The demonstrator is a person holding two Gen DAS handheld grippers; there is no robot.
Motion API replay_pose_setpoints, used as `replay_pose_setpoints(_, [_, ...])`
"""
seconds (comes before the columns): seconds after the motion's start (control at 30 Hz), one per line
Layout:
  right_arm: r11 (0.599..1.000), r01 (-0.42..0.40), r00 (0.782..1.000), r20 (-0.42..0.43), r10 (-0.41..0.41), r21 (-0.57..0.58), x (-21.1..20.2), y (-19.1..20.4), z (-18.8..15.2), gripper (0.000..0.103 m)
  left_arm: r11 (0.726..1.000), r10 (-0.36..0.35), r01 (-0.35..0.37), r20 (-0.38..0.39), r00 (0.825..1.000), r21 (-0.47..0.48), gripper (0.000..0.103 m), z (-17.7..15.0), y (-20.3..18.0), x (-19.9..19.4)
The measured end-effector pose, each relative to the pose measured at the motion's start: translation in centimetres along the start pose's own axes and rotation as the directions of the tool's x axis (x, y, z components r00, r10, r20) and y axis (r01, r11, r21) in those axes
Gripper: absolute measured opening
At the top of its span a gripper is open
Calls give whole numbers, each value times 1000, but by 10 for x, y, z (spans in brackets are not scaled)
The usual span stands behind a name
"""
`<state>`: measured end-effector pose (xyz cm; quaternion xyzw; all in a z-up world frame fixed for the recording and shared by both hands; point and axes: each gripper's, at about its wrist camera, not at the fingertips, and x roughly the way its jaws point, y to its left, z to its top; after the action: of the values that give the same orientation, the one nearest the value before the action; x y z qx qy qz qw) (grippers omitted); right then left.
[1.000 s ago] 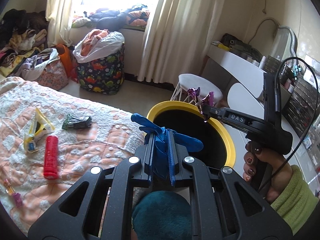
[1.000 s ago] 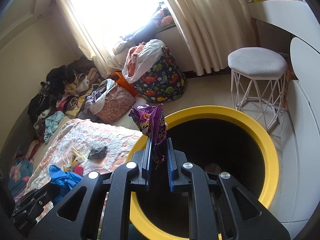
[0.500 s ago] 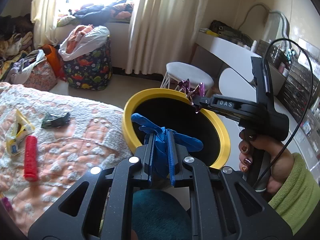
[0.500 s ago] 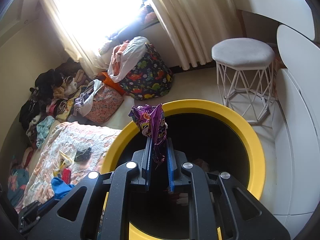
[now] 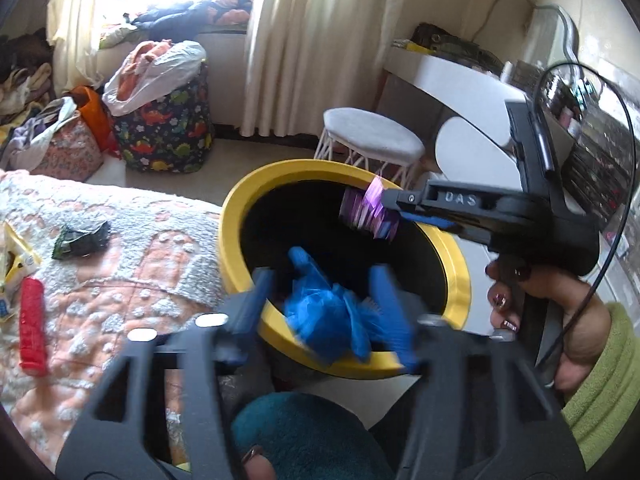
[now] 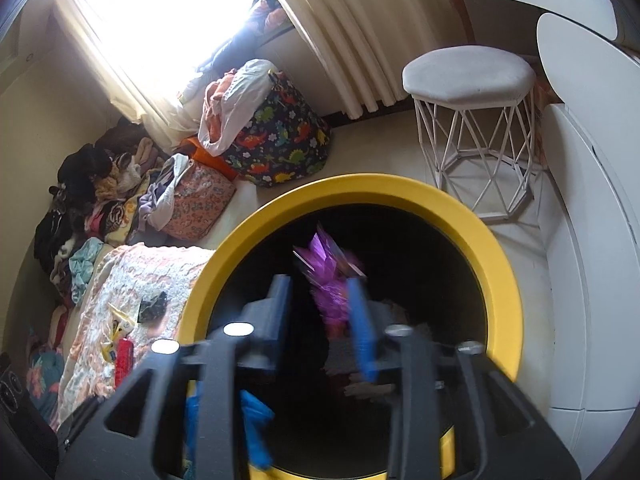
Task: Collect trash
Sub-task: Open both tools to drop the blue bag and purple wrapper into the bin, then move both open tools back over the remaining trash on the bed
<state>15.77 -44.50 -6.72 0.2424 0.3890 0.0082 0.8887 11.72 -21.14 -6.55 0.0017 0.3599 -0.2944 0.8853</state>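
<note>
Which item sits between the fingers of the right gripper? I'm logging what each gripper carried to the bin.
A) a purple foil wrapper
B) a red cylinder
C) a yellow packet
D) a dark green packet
A: the purple foil wrapper sits between the spread fingers of the right gripper, over the mouth of the yellow bin.

Our left gripper (image 5: 324,296) tilted downward, its jaws just sprung apart, our right gripper (image 6: 322,304) angled down beside it, jaws likewise just opening, our right hand (image 5: 560,312) wrapped around its handle
</note>
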Motion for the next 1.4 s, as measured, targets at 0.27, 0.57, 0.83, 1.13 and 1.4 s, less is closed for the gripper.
replay_pose_setpoints(0.27, [997, -36, 999, 37, 39, -69, -7, 29, -4, 53, 985, 150, -142, 80, 985, -96, 92, 0, 35, -30])
replay_pose_setpoints(0.57, [976, -121, 989, 62, 134, -183, -16, 83, -17, 63, 938, 324, -300, 131, 937, -176, 92, -2, 73, -68])
replay_pose_setpoints(0.83, [948, -162, 982, 45, 181, -276, -20, 122, -35, 68, 895, 408, -361, 159, 899, -260, 92, -7, 110, -103])
replay_pose_setpoints(1.13, [905, -207, 975, -4, 221, -373, -19, 165, -59, 70, 846, 478, -407, 151, 865, -344, 92, -17, 147, -131])
replay_pose_setpoints(1.4, [861, -248, 967, -63, 245, -443, -10, 204, -78, 71, 805, 522, -435, 134, 842, -403, 92, -28, 169, -148])
